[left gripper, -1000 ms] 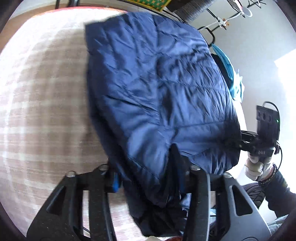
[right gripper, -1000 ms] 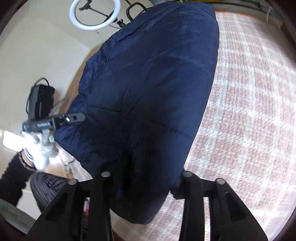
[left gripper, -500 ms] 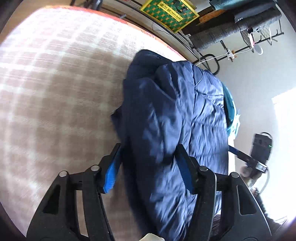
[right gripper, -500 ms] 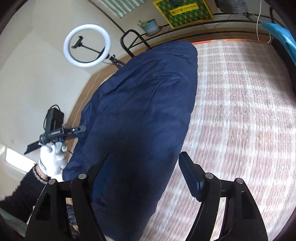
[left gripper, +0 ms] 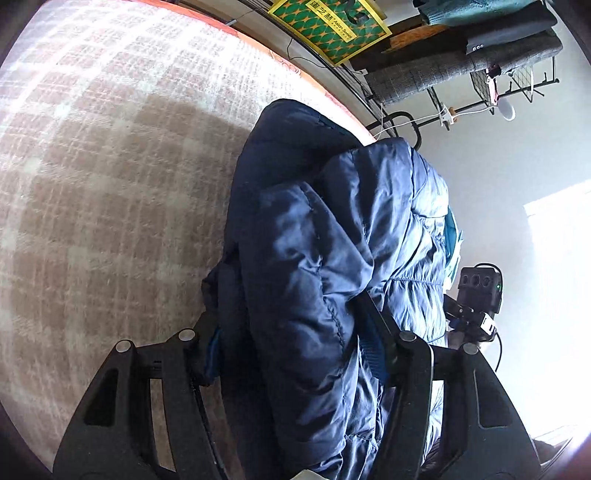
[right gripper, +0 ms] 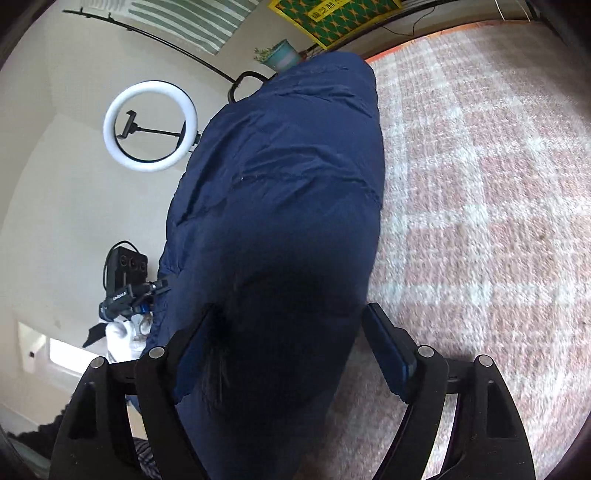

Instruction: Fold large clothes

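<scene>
A navy quilted puffer jacket (left gripper: 332, 258) is held up above the pink-and-white checked blanket (left gripper: 110, 184). In the left wrist view it bunches between the fingers of my left gripper (left gripper: 291, 332), whose jaws stand wide with the fabric filling the gap. In the right wrist view the jacket (right gripper: 288, 192) hangs long and smooth between the fingers of my right gripper (right gripper: 291, 325), also wide apart around a thick fold. The other gripper shows at the jacket's far edge in each view (left gripper: 476, 295) (right gripper: 129, 291).
A ring light (right gripper: 149, 127) on a stand and a potted plant (right gripper: 280, 55) stand to the left. A yellow-green box (left gripper: 328, 26), folded clothes on a shelf (left gripper: 461, 62) and a wire rack are behind. The checked blanket (right gripper: 480, 184) spreads to the right.
Both grippers have lifted and tilted, raising the jacket off the blanket. The jacket has gone from lying spread to hanging bunched and narrower. The jaws now stand wider apart.
</scene>
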Demonstrator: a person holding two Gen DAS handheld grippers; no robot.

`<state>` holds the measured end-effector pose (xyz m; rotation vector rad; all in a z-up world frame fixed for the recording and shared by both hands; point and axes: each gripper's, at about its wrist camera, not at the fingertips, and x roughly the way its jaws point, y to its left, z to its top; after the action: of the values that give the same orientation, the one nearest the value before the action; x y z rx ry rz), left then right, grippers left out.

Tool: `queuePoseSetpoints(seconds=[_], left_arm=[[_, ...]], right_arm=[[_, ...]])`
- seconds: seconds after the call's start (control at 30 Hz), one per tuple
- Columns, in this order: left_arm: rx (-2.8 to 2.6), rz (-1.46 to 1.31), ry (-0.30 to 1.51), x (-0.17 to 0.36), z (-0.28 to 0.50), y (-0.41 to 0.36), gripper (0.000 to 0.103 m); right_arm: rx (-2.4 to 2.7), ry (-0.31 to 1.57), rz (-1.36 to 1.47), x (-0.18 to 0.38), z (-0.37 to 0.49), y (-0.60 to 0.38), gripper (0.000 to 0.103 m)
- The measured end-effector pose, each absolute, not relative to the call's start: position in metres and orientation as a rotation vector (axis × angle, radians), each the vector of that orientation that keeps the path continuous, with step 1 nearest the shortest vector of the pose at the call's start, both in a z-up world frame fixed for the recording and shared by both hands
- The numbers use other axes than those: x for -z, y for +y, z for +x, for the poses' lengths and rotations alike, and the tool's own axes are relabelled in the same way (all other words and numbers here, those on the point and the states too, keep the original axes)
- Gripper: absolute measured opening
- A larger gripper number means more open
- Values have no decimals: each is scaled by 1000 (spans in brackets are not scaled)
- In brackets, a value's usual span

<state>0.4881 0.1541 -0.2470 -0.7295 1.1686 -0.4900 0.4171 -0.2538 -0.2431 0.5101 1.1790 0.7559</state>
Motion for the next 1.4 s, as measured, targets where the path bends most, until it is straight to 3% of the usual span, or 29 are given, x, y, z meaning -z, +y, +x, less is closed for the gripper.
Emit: queuePoseSetpoints(seconds=[0.1,0.27,0.33,0.47,0.57,0.9,1.0,1.13,1.2,1.23,1.4], left_arm=[[495,-742,1159,248,489,151,61],[503,-720,1145,249,494,138,41],[495,-700,1142,246,495,134,28],[444,-519,1103,222,488,109,18],[419,-362,1055,200,476,90,15],[427,-325,1029,184,463,76,13],[407,-320,1079,198,477,72,26],[410,-348,1097,211,483,87,60],[439,-413,1111,221,485,106,63],[451,-447,1123,226,486,113,69],[581,-726,1151,256,500,143,70]], right_arm=[[-772,1181,508,244,410,-252,76],[-755,1181,437,241,400,-237,54],[-744,1181,413,236,397,-233,44],[-707,1153,303,217,387,-223,29],[-679,1109,154,200,376,-209,25],[-640,993,-58,151,342,-202,19],[-624,1026,-20,156,345,-207,19],[-630,1078,53,176,353,-222,20],[-633,1087,68,180,356,-224,20],[-635,1092,79,183,358,-224,20],[-651,1113,122,196,367,-226,21]])
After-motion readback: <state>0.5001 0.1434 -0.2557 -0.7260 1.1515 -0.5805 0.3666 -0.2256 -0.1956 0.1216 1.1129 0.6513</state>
